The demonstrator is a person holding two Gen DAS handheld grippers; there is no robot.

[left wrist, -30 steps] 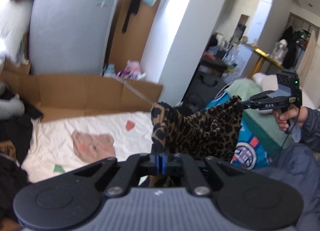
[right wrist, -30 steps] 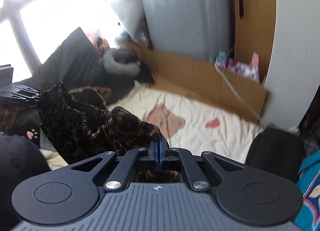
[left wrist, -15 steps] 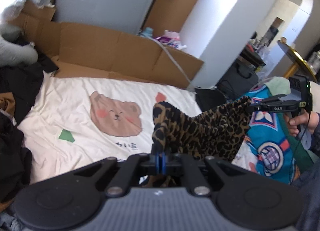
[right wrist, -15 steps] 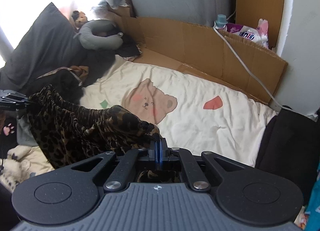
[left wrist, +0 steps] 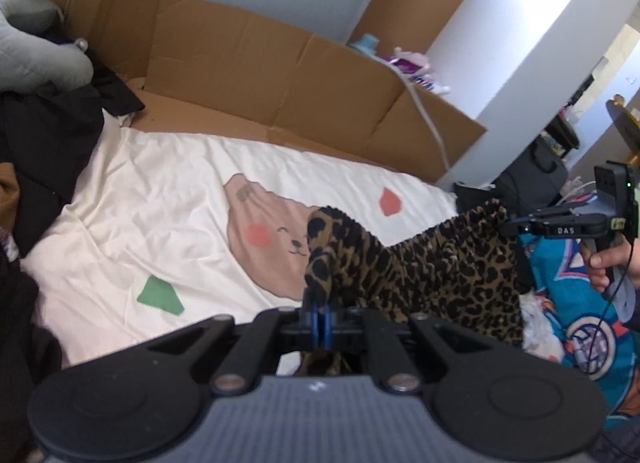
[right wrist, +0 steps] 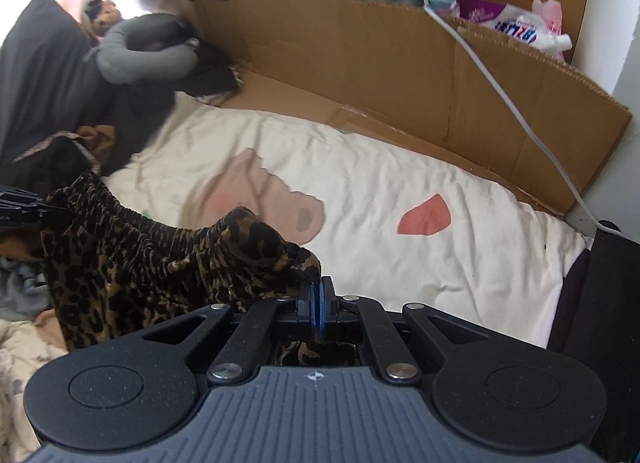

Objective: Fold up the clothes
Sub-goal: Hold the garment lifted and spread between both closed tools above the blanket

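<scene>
Above white sheet | 2 tongs: left, right pinch leopard garment waistband | cardboard behind

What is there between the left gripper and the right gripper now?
The leopard-print garment spans the stretch, pinched at one end by the left gripper and at the other by the right gripper; the left wrist view shows this.

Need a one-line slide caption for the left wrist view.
Left gripper and right gripper each pinch the leopard-print garment, stretched above a white bear-print sheet.
</scene>
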